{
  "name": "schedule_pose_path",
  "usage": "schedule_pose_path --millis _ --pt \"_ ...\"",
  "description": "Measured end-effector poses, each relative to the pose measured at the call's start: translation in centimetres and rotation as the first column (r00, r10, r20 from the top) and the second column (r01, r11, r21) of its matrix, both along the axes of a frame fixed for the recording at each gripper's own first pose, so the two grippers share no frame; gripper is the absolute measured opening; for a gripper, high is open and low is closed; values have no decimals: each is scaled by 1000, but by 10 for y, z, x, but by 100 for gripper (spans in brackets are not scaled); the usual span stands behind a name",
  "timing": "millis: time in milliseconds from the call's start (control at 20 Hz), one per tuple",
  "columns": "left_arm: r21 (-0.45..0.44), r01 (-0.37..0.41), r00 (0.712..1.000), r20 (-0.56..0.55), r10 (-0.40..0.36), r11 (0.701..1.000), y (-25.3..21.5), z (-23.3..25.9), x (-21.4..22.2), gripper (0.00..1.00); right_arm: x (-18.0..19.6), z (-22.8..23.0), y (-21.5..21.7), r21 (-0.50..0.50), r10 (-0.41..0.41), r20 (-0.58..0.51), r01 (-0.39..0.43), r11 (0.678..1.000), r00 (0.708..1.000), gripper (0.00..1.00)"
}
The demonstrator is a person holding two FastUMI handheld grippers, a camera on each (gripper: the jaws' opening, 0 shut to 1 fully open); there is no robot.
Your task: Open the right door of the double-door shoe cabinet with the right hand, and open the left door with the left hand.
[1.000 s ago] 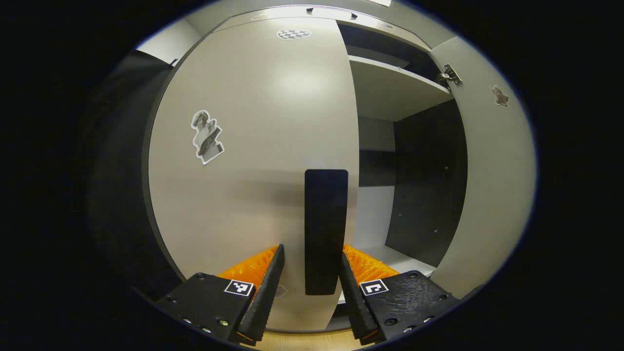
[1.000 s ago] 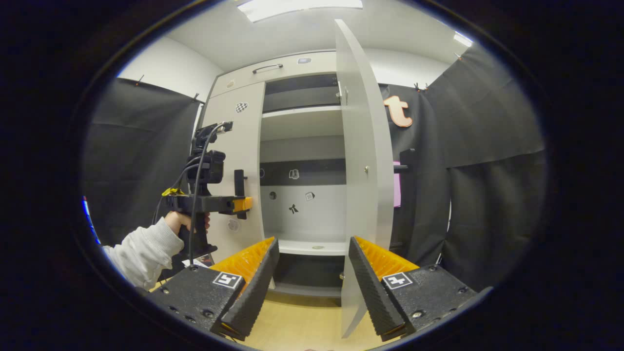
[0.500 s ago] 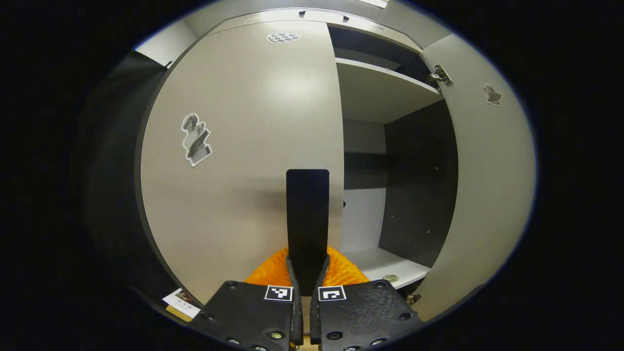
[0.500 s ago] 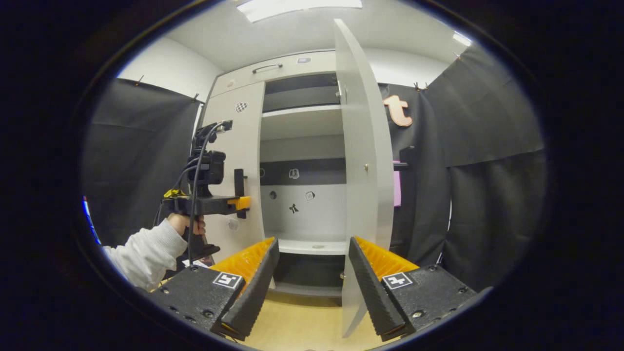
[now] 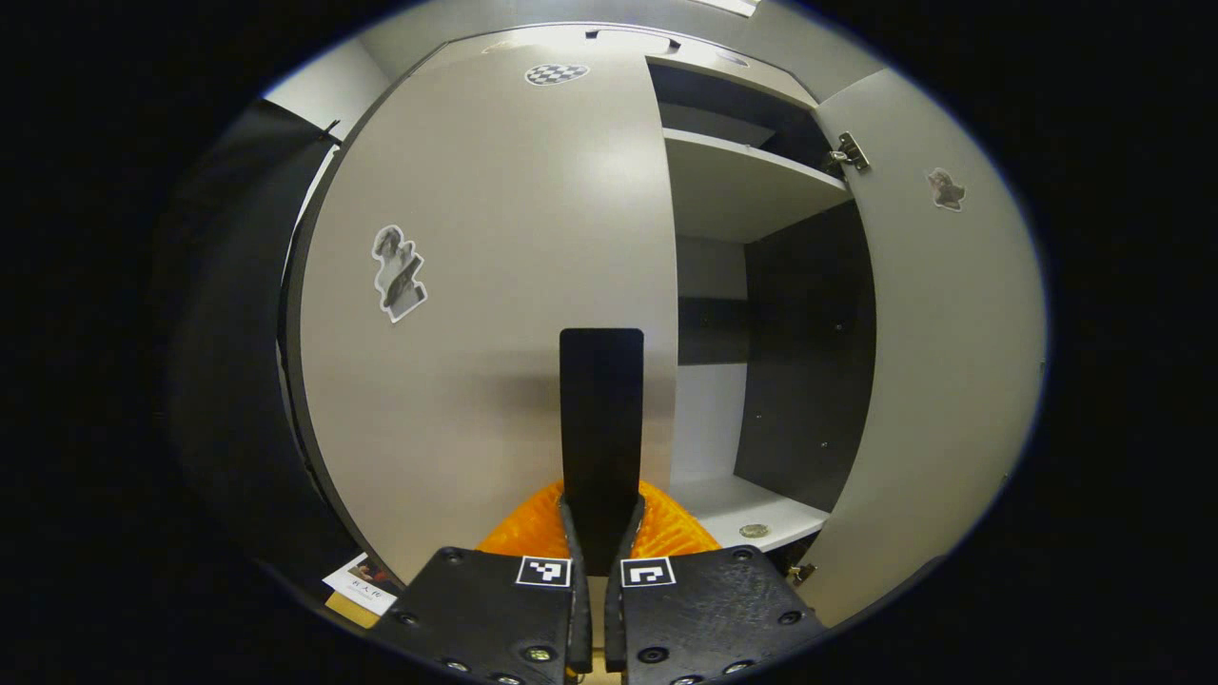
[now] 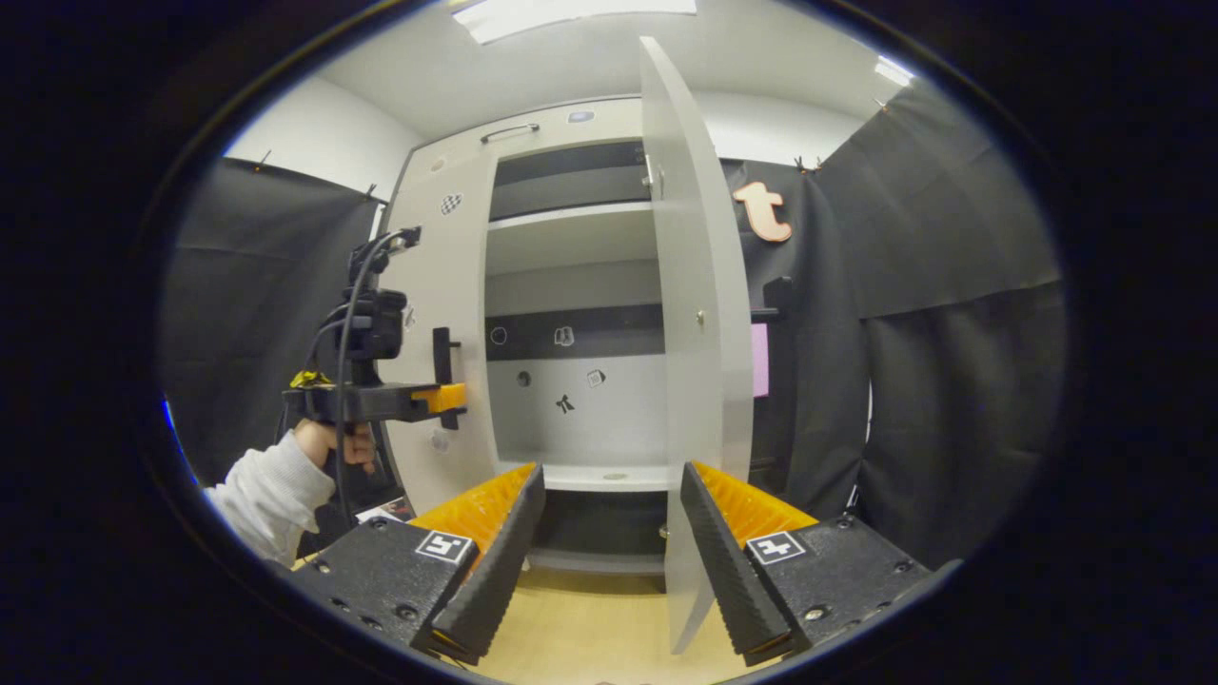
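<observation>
Right gripper view showed a booth with black cloth walls (image 6: 952,314), a white ceiling with a light panel (image 6: 571,14), and a pale wood floor (image 6: 590,628). The cabinet (image 6: 533,143) stood against the back wall, pale grey, with a top compartment bearing a handle (image 6: 509,131). Its right door (image 6: 699,323) stood wide open, edge-on to the camera, with a dark handle (image 6: 775,295) on its far face. Inside were a shelf (image 6: 571,233), a dark band with small stickers (image 6: 563,336), and a white lower panel. The left door (image 6: 442,323) was at most slightly ajar. The left gripper (image 6: 447,397), held by a hand (image 6: 335,447) in a pale sleeve (image 6: 262,495), was level at that door's handle (image 6: 442,366). The right gripper (image 6: 609,533) was well back from the cabinet, its fingers spread wide and holding nothing. In the left gripper view, the left door (image 5: 495,285) was close ahead, carrying a checkered sticker (image 5: 557,73) near the top and a figure sticker (image 5: 400,273) at mid-height. The left gripper (image 5: 599,533) had its fingers drawn narrow, both pressing on the lower end of the dark upright handle (image 5: 601,419). The right door (image 5: 942,362) stood open at the right, with a hinge (image 5: 845,152) at its upper edge.
</observation>
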State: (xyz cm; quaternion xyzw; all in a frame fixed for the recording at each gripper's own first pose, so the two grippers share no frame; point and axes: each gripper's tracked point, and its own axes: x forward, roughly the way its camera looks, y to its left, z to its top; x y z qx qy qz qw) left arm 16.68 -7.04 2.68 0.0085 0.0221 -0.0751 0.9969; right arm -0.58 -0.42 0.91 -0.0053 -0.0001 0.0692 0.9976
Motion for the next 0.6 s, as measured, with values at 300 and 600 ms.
schedule_pose_path --millis 300,600 --pt "24 -12 1000 4 12 1000 24 2 -47 5 -2 -1 9 10 14 2 -14 1000 1000 90" --pt "47 -43 999 8 43 998 63 4 -93 4 -2 -3 29 3 39 0 -39 999 999 90"
